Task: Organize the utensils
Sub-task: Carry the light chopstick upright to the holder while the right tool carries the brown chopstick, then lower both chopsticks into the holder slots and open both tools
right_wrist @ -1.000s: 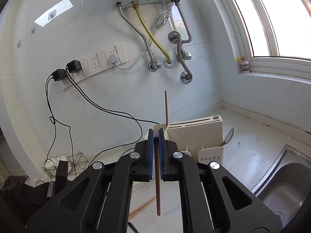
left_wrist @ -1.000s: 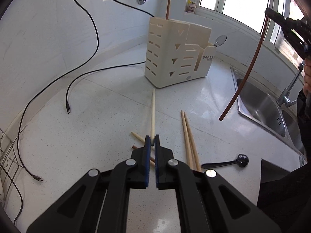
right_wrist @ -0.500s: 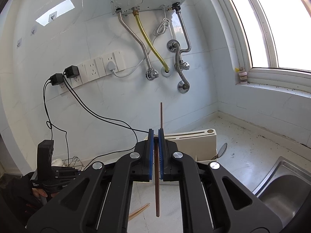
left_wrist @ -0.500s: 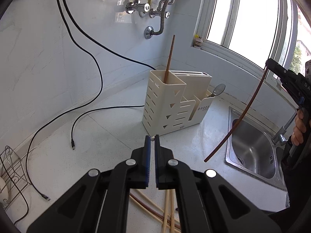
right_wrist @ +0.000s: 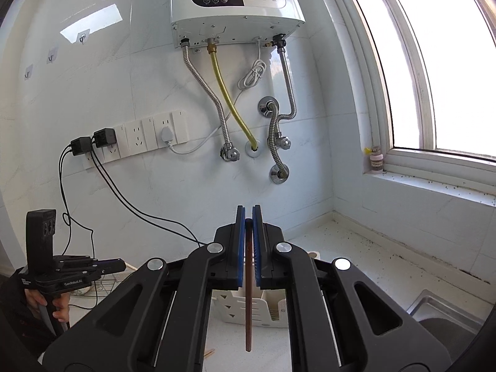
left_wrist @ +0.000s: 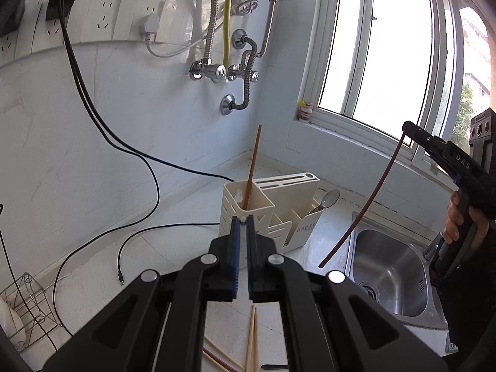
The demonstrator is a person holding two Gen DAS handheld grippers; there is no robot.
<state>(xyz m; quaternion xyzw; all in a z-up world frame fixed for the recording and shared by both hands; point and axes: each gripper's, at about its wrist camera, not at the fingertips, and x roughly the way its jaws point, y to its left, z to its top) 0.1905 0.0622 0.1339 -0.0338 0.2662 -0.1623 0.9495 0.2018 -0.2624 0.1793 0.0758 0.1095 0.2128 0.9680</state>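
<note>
Holding your right tool (right_wrist: 248, 214) clamped on a dark reddish-brown chopstick (right_wrist: 249, 310), you have its blue pads pinching the stick near its top end, so the rest hangs down below the jaws, above the white speckled bench (right_wrist: 356, 266). In the left wrist view the same stick (left_wrist: 369, 204) slants from that tool's tip (left_wrist: 407, 127) down toward the stainless steel sink (left_wrist: 390, 272), its lower end in the air and touching nothing.

Your left tool (left_wrist: 243, 221) has its jaws drawn nearly together, with a pale wooden chopstick tip (left_wrist: 244, 218) just showing between the pad tips; how much of that stick hangs below is hidden by the tool's body. This tool sits in the air in front of the cream plastic utensil holder with slotted sides (left_wrist: 279, 214).

That holder stands on the bench near the corner by the window. A light brown wooden chopstick (left_wrist: 252, 167) stands upright in its tall left compartment, leaning slightly, and a metal spoon (left_wrist: 328, 198) rests in a lower compartment on the right with its bowl upward.

Several more pale wooden chopsticks (left_wrist: 252, 341) lie loose on the bench below your left tool, partly hidden by it. A black cable (left_wrist: 139, 235) trails across the bench to the left of the holder.
</note>
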